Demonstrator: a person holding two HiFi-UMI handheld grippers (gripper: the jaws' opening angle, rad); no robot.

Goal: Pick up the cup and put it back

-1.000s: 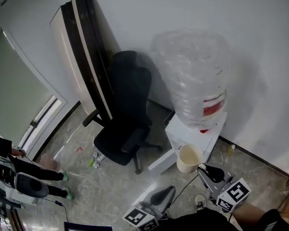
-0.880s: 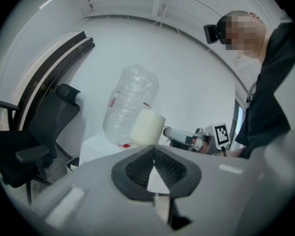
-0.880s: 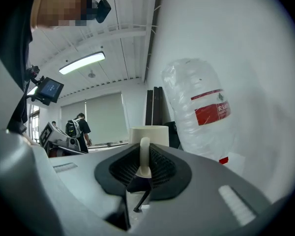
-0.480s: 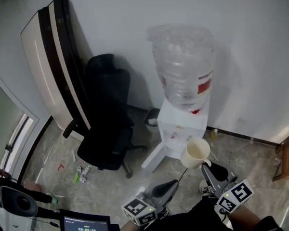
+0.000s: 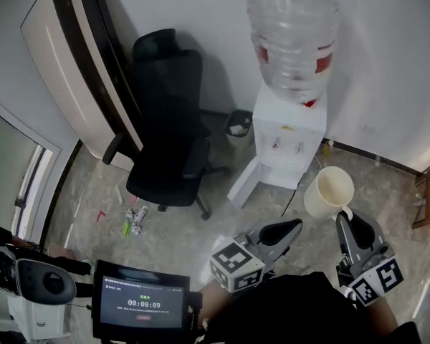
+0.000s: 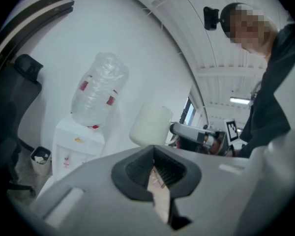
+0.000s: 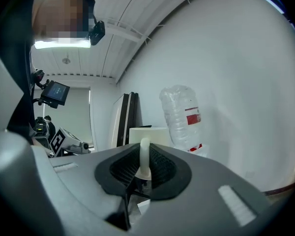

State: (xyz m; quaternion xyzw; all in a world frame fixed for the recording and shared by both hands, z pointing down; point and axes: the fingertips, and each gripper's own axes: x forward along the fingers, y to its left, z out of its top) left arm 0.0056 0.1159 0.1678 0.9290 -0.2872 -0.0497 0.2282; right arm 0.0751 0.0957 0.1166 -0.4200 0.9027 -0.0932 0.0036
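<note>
Head view | screen timer 00:00:09 | right fingers grip cup | left fingers closed

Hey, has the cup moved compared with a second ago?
Yes. In the head view the cup, held by its handle in the right gripper, has shifted rightward: earlier it overlapped the water dispenser, now it sits right of it.

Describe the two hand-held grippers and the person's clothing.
Both the left hand-held gripper and right hand-held gripper have grey bodies with black, ribbed inner faces; each carries a white cube printed with black square markers. The person wears a dark top.
</note>
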